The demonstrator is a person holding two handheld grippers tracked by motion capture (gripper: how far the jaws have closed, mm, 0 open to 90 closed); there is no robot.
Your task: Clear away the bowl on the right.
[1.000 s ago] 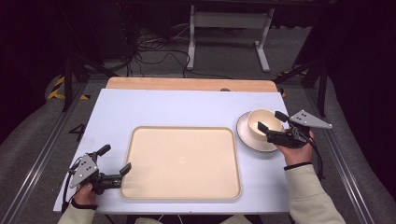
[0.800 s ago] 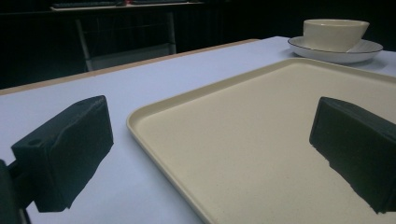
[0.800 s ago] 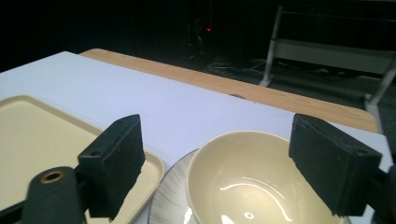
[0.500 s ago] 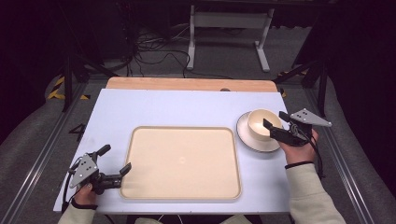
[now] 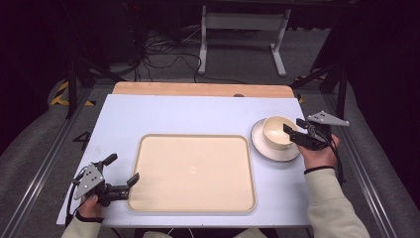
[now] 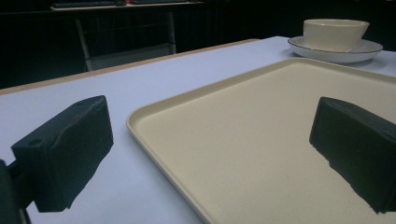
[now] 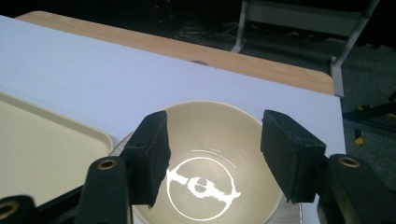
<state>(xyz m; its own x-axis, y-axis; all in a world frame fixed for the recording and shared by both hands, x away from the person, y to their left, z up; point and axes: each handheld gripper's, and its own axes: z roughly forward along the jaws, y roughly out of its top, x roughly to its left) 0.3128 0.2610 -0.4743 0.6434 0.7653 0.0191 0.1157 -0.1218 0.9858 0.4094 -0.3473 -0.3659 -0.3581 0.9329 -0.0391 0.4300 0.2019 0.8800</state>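
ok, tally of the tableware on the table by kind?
Bowl: 1
Plate under the bowl: 1
Tray: 1
Total: 3

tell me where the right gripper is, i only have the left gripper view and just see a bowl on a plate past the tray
observer: the right gripper hangs at the right rim of the bowl, jaws pointing in over it.
operator: are its jaws on the bowl
observer: they have just been closing. in the right gripper view they stand apart above the bowl's hollow, and no pad visibly presses on it.
operator: anything in the bowl
observer: it looks empty, with just a ring of glare on its bottom.
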